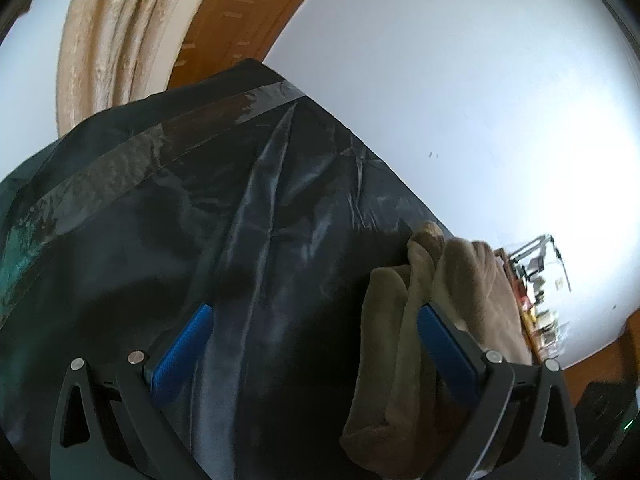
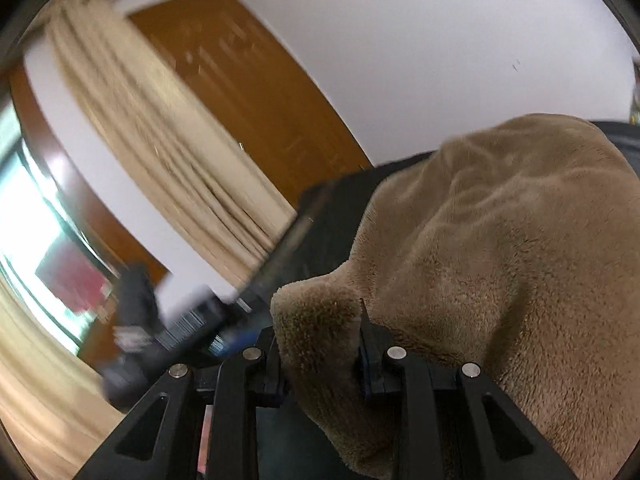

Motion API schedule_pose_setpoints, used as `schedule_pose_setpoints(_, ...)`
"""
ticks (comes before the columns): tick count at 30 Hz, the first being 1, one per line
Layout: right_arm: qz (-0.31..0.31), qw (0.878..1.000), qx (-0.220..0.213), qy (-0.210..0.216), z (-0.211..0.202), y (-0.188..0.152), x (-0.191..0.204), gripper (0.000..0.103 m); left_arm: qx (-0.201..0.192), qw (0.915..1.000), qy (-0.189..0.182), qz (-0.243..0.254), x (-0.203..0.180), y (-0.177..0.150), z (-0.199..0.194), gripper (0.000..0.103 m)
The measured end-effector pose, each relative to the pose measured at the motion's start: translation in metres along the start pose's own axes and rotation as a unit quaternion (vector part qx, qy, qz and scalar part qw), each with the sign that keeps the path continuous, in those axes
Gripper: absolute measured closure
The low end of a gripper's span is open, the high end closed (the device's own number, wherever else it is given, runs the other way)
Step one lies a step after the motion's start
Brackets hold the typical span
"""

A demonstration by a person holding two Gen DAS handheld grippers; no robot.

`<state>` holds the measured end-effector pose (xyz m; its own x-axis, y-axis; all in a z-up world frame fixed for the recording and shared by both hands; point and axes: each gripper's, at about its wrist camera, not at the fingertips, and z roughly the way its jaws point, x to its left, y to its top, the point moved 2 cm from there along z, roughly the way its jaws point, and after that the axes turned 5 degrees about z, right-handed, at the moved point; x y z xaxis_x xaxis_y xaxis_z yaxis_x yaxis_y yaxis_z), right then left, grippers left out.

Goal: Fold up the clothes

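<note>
A tan fleece garment lies bunched on a table under a shiny black cover. In the right wrist view my right gripper is shut on a thick fold of this fleece, which bulges up between the black fingers and hides their pads. The rest of the garment spreads away to the right. In the left wrist view my left gripper stands open over the black cover, blue pads wide apart and nothing between them. A folded lump of the tan garment sits against the inside of its right finger.
A strip of grey tape crosses the black cover. Beyond the table hang cream curtains beside an orange-brown wooden panel and a white wall. A bright window shows at left; a cluttered shelf stands far right.
</note>
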<state>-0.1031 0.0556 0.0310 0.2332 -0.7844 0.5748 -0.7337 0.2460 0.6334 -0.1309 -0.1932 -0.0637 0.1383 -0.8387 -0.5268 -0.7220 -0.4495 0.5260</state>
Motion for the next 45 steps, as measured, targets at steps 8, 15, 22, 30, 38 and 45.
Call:
schedule_pose_setpoints(8,-0.078,0.995,0.011,-0.054,0.011,-0.015,-0.002,0.076,0.019,0.9996,-0.012,0.015,-0.010,-0.008,0.008,0.001)
schedule_pose_setpoints(15,-0.128,0.988,0.009,-0.081,0.021,-0.017,0.003,0.071,0.023,0.9995,-0.015,0.015,-0.010,-0.011,0.008,0.001)
schedule_pose_setpoints(22,-0.130,0.991,0.017,-0.029,0.015,-0.026,0.013,0.044,0.024,0.9995,-0.019,0.011,-0.008,-0.008,0.011,0.001)
schedule_pose_setpoints(30,-0.103,0.992,0.026,0.068,0.002,-0.028,0.007,0.044,0.030,0.9977,-0.038,0.047,-0.024,-0.012,0.009,0.001)
schedule_pose_setpoints(38,-0.115,0.990,0.005,0.080,-0.040,-0.034,0.001,0.044,0.036,0.9960,-0.045,0.068,-0.035,-0.020,0.005,0.001)
schedule_pose_setpoints(45,-0.136,0.984,-0.099,-0.061,-0.101,-0.027,-0.018,0.044,0.033,0.9942,-0.055,0.087,-0.044,-0.025,0.007,0.001)
